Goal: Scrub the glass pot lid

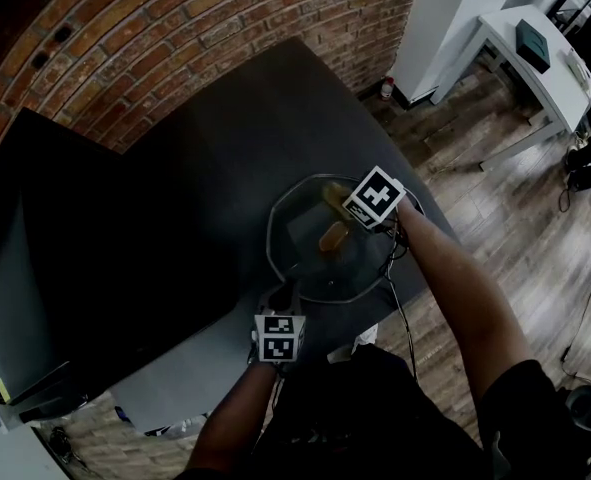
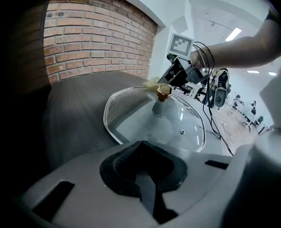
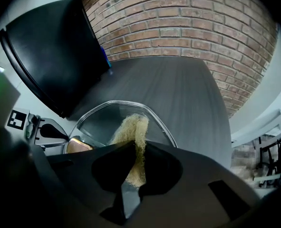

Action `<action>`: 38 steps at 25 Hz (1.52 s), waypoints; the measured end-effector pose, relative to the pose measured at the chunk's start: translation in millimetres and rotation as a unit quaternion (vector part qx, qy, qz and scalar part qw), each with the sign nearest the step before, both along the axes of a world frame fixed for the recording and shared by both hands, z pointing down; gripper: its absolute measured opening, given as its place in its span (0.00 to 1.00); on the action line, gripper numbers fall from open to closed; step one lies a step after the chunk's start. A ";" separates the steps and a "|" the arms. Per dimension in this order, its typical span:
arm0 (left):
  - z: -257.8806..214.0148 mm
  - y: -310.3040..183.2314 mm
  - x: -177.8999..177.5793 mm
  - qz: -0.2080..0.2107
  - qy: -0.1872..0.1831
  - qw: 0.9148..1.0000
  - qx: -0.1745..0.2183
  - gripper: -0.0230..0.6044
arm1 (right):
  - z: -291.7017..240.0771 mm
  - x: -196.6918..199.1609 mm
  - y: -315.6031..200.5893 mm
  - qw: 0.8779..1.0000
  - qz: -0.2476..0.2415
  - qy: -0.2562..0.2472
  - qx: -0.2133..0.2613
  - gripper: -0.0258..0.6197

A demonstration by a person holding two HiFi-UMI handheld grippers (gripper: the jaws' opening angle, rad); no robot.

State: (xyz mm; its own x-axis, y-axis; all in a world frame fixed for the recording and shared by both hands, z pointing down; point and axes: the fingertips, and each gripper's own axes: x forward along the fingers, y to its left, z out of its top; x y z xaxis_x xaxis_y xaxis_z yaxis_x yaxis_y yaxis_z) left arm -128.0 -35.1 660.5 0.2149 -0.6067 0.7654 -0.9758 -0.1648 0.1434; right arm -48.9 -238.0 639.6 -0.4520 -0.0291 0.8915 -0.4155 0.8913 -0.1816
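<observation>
The glass pot lid (image 1: 310,258) lies on the dark table (image 1: 215,158), its gold knob (image 1: 333,236) up. My right gripper (image 1: 347,203) is shut on a yellow fibrous scrub pad (image 1: 332,193), which rests on the far part of the glass. In the right gripper view the scrub pad (image 3: 133,132) sticks out between the jaws over the lid (image 3: 102,120), beside the knob (image 3: 78,145). My left gripper (image 1: 282,296) is at the lid's near rim, jaws closed on it. The left gripper view shows the lid (image 2: 145,122), its knob (image 2: 163,92) and the right gripper (image 2: 171,77).
A large black panel (image 1: 65,248) leans at the table's left, with a brick wall (image 1: 175,38) behind. Wood floor (image 1: 515,218) lies right of the table's edge, and a white table (image 1: 535,48) stands far right. A cable (image 1: 400,298) hangs from my right gripper.
</observation>
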 end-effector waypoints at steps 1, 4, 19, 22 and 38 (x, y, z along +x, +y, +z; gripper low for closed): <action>0.2 0.0 0.0 0.000 0.000 1.000 0.000 0.09 | 0.4 4.0 -1.0 1.000 0.008 -0.001 0.000 0.12; 0.8 -0.2 -0.1 0.000 -0.002 1.000 0.000 0.09 | 1.1 16.4 -4.2 1.000 0.029 -0.003 -0.001 0.12; 0.1 0.6 -0.4 -0.006 -0.007 1.000 -0.003 0.09 | 5.8 55.1 -8.3 0.995 0.098 0.003 -0.004 0.12; 2.3 0.5 -1.0 -0.004 -0.008 1.000 -0.002 0.09 | 5.5 55.0 -9.4 0.994 0.108 0.002 -0.002 0.12; 1.9 -1.5 0.1 -0.003 0.010 1.000 -0.021 0.09 | -69.1 -45.1 32.3 0.975 -0.137 -0.116 0.128 0.11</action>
